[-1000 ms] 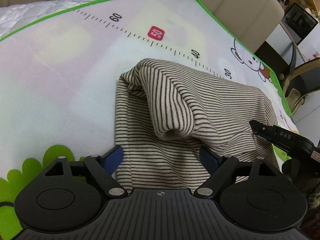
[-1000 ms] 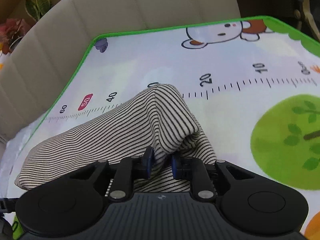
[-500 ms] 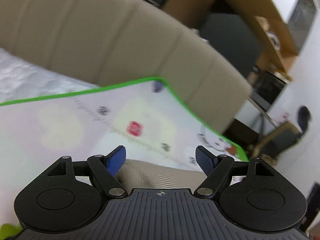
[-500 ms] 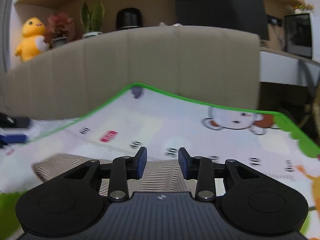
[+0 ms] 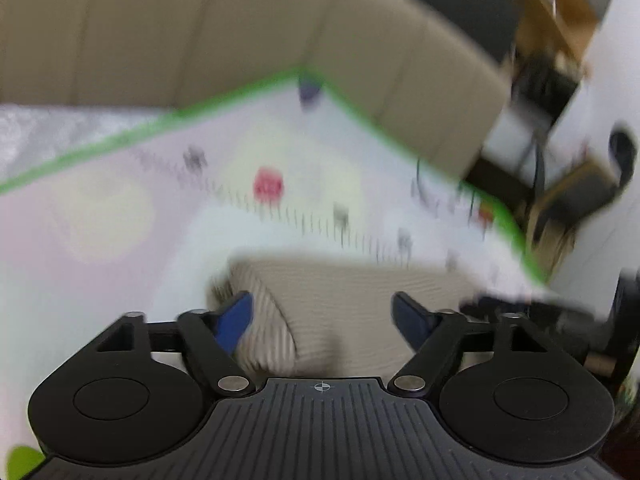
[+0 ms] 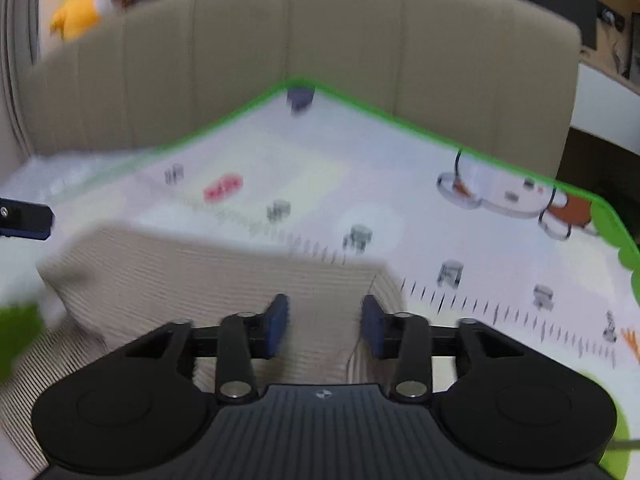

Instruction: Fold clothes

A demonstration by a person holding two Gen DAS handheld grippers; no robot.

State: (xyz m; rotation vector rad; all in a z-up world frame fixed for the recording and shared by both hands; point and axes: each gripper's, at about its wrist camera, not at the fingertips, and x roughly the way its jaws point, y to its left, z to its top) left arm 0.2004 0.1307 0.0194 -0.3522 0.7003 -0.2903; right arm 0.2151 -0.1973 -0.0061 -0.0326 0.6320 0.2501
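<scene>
A folded striped garment (image 5: 340, 304) lies flat on the play mat (image 5: 120, 220), blurred by motion. My left gripper (image 5: 322, 316) is open and empty, its blue pads wide apart above the garment's near left part. In the right wrist view the same garment (image 6: 208, 276) lies below my right gripper (image 6: 324, 322), which is open and empty over the garment's right end. The tip of the left gripper (image 6: 24, 220) shows at the left edge of that view.
The mat has a green border (image 6: 400, 120), a printed ruler and a cartoon animal (image 6: 516, 200). A beige padded headboard (image 6: 320, 40) stands behind it. A yellow plush toy (image 6: 80, 4) sits up left. Furniture and a chair (image 5: 580, 200) stand to the right.
My right gripper let go of the garment and opened. Both grippers rose and tilted up, then tipped back down toward the garment, which now lies flat and folded.
</scene>
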